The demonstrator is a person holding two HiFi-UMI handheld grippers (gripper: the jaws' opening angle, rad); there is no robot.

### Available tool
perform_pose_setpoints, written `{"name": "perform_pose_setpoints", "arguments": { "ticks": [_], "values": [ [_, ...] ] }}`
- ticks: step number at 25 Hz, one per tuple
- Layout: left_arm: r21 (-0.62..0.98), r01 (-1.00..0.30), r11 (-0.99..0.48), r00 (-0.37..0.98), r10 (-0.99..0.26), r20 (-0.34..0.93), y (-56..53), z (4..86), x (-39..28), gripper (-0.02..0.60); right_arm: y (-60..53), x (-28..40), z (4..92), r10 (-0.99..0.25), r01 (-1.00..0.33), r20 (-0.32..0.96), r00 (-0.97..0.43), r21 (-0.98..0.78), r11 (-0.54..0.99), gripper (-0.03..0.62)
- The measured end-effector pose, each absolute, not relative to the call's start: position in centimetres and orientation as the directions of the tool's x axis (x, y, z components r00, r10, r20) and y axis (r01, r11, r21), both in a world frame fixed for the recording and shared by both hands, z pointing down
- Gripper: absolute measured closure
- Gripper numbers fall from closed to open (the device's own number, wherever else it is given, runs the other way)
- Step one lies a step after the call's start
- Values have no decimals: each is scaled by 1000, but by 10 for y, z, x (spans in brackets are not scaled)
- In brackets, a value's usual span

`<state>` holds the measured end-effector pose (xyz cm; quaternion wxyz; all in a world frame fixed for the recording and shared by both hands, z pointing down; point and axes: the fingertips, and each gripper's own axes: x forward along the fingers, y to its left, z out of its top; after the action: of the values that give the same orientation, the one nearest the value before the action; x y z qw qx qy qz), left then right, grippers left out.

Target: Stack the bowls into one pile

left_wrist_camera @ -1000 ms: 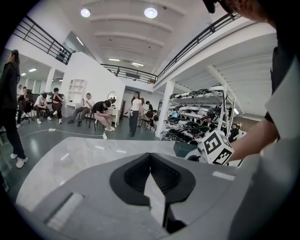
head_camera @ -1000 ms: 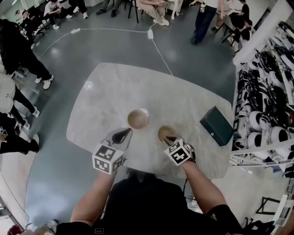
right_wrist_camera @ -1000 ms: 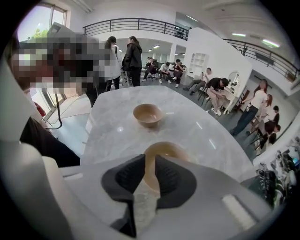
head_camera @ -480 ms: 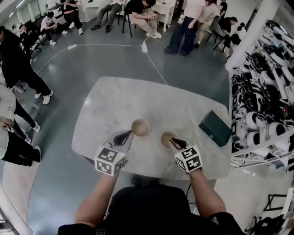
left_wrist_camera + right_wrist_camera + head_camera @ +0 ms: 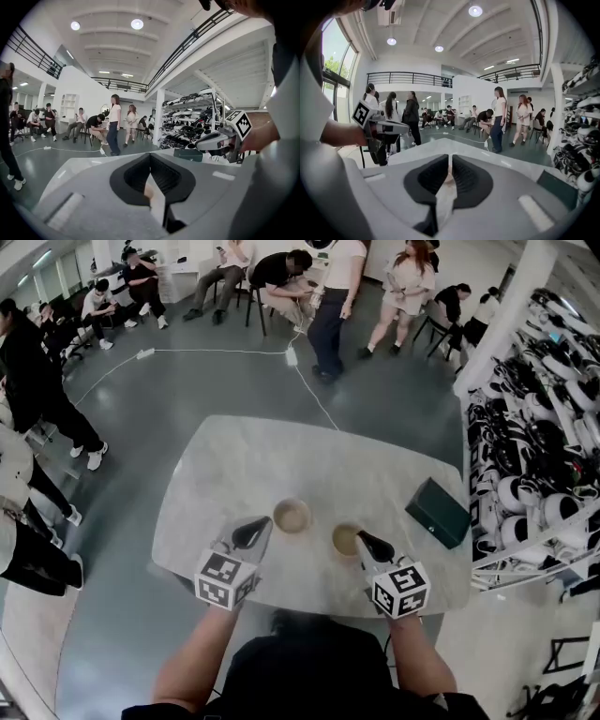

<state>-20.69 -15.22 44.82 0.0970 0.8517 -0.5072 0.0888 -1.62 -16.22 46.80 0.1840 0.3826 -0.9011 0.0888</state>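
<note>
Both pairs of fingers (image 5: 133,174) are empty. Those of the left gripper (image 5: 253,532) are pressed fully together on nothing. The fingers (image 5: 426,180) of the right gripper (image 5: 371,546) are closing, down to a thin slit, with nothing caught between them either.

Outward from the right fingertips, the nearer bowl (image 5: 346,540) sits right at them, just to their left. Its rim meets the dark tips as the head view has it — whether they actually touch I can't tell. Outward from the left fingertips, the other bowl (image 5: 292,516) lies a little ahead and to their right, near but apart. Both bowls stand mouth-up on the pale marble desk (image 5: 234,474), side by side with bare desk between them — so no pile yet.

Being round, neither has a long axis to line up with; the rim is what counts. The right hand is plainly the closer one to a bowl, and from its fingers the second bowl lies beyond the first, to the left and slightly farther out. My guess is the next move calls for those fingers to open over the near rim, then carry that bowl left and away into the other.
</note>
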Motion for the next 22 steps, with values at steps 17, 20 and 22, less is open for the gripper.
{"name": "perform_pose_setpoints", "arguments": {
  "ticks": [17, 20, 22],
  "values": [
    [27, -809, -587, 531, -710, 463, -198, 520, -143, 480, -196, 51, 472, -685, -754, 338, -645, -138, 642, 589],
    [-6, -793, -609, 522, -684, 509, -207, 539, -138, 466, -204, 50, 477, -673, -745, 343, -655, -144, 652, 589],
    [-24, -781, -624, 510, -660, 552, -211, 558, -137, 466, -208, 51, 479, -665, -738, 344, -663, -150, 658, 589]
  ]
}}
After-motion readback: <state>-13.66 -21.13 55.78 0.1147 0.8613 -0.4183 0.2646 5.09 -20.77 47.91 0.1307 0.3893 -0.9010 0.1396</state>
